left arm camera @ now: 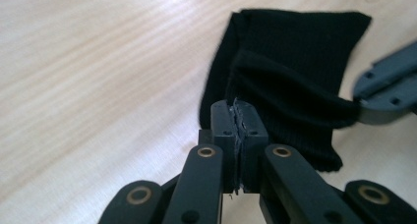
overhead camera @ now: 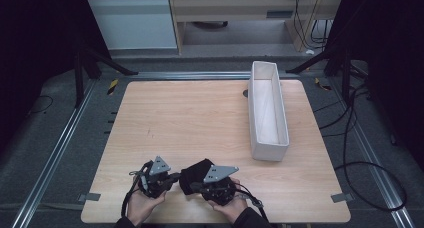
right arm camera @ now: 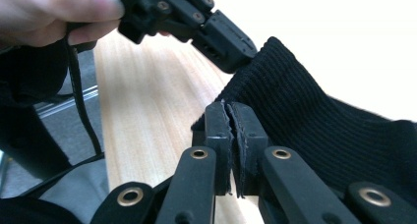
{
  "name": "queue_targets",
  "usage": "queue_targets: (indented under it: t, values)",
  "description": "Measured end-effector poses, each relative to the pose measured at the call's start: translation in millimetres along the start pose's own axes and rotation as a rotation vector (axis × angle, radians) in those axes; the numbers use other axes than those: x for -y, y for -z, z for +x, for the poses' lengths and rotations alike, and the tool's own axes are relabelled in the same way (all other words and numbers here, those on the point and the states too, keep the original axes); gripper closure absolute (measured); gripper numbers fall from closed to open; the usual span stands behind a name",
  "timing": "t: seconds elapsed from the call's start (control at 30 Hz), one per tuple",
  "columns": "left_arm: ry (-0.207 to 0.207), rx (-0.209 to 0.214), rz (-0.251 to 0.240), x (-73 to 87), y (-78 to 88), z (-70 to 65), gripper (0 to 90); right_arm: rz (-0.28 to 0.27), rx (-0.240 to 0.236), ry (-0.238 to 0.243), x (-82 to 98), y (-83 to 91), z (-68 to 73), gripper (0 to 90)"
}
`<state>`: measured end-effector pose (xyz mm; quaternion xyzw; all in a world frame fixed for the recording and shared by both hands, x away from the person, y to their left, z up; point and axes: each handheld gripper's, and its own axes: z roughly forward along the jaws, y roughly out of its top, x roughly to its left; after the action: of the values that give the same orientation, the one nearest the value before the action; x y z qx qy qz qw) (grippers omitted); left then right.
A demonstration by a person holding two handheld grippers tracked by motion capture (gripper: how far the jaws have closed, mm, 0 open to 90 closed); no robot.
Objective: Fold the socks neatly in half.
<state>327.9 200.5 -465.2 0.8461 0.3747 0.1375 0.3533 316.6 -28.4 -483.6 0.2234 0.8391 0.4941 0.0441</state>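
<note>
step: both grippers pinching 1 black sock at the near edge of the bench | left gripper clamping its cuff | right gripper clamping the knit edge | next, likely: lifting together, carrying toward 1 white box far right | count: 1 sock, 1 box, 2 grippers

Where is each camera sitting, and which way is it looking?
High view: above the person's side, facing forward and down on the table; hands, left gripper, right gripper, white box.
Left gripper view: rides the left gripper, looking along shut jaws pinching the black sock.
Right gripper view: rides the right gripper, jaws shut on the sock; a hand shows.
Shared: sock, wooden table.
</note>
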Motion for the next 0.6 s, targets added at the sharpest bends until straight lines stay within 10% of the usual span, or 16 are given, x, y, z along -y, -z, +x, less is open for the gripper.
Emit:
queue_targets:
  t: [0.27,0.6]
  values:
    - [0.044,0.019,0.053,8.3,-16.0,12.1,87.0,-0.036,0.035,0.016,-8.2,-2.7,-6.6,87.1]
    - [0.072,-0.001,0.052,13.2,-16.0,16.5,78.1,0.089,-0.015,0.020,0.2,-23.0,-2.2,76.9]
